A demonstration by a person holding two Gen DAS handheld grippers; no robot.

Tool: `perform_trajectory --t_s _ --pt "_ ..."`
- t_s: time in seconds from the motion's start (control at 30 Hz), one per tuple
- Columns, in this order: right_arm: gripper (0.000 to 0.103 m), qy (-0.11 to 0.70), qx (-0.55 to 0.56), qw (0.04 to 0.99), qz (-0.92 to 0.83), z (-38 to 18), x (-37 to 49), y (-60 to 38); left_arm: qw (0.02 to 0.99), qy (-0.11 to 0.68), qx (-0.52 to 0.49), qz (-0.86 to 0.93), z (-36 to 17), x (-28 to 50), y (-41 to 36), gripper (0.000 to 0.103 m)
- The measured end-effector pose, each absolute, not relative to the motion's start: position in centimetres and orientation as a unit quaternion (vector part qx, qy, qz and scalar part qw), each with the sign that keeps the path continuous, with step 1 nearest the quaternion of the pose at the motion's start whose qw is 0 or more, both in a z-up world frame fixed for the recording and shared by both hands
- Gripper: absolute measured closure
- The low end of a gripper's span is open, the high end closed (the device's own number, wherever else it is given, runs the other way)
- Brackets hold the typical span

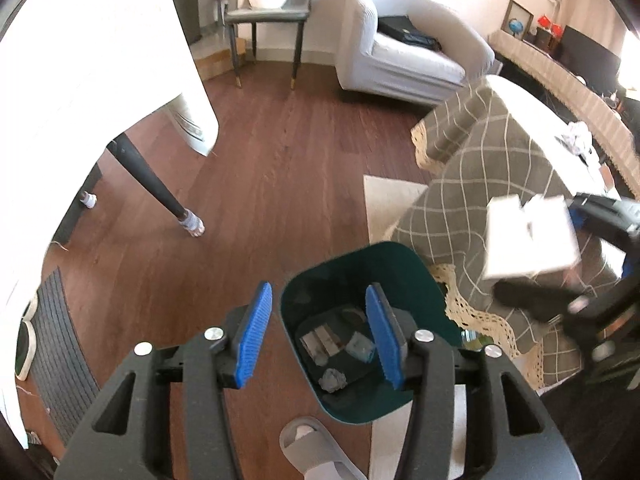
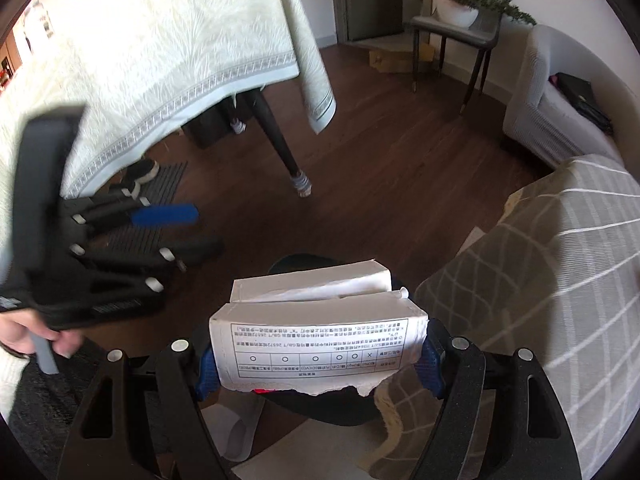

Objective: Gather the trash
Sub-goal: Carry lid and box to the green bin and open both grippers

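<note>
We carry the torn white carton (image 2: 320,332) clamped between the blue pads of the right hand-held gripper (image 2: 320,364), low in the middle of the right wrist view; its printed face is turned toward the camera and its ragged edge hangs toward the bottom of the frame. In the left wrist view the same carton (image 1: 528,236) shows at the right edge, blurred. The left hand-held gripper (image 1: 320,332) stands released, nothing between its blue pads (image 1: 254,334), and through its gap we look down into the dark green bin (image 1: 400,264) on the wooden floor (image 1: 288,184), at the lower middle of the frame. Inside the bin lie a crumpled paper ball (image 1: 333,380), a small pale blue packet (image 1: 360,347) and some flat wrappers (image 1: 320,342). To the right of the bin hangs a grey checked cloth (image 1: 480,152) with a lace hem, draped over the worktop; at the far right, on top, sits another crumpled scrap (image 1: 576,136). We judge the step in hand to be bringing the carton over to the bin. The next move calls for holding the carton squarely over the bin's mouth, clear of the cloth's hem, then letting the jaws go so it drops inside; the carton is broad beside that mouth, so it may want turning to fall in cleanly.
</note>
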State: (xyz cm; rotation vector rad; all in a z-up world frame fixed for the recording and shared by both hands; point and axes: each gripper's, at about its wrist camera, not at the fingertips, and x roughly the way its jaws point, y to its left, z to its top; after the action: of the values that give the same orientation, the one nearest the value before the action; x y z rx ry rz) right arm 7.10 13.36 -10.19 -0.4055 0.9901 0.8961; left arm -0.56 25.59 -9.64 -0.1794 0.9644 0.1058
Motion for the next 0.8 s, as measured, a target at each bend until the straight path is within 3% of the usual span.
perform_trajectory --t_s 0.33,0.63,0.7,0.8 --pt "0.027 0.499 -0.224 0.741 0.390 -15.4 7.2 15.8 0.906 0.406 -0.113 0.046 -4.5 -0.9 25.9 0.075" --pt "0.025 0.525 -0.241 0.723 0.379 -18.5 7.7 16.6 0.923 0.367 -0.115 0.022 -0.7 -1.1 24.2 0.077" --pt "0.016 0.524 -0.253 0.724 0.372 -19.0 7.4 16.5 0.927 0.356 -0.117 0.023 0.0 -1.3 24.2 0.077" --pt "0.016 0.523 -0.264 0.721 0.372 -19.1 7.0 16.2 0.931 0.344 -0.120 0.021 0.6 -1.3 24.3 0.077"
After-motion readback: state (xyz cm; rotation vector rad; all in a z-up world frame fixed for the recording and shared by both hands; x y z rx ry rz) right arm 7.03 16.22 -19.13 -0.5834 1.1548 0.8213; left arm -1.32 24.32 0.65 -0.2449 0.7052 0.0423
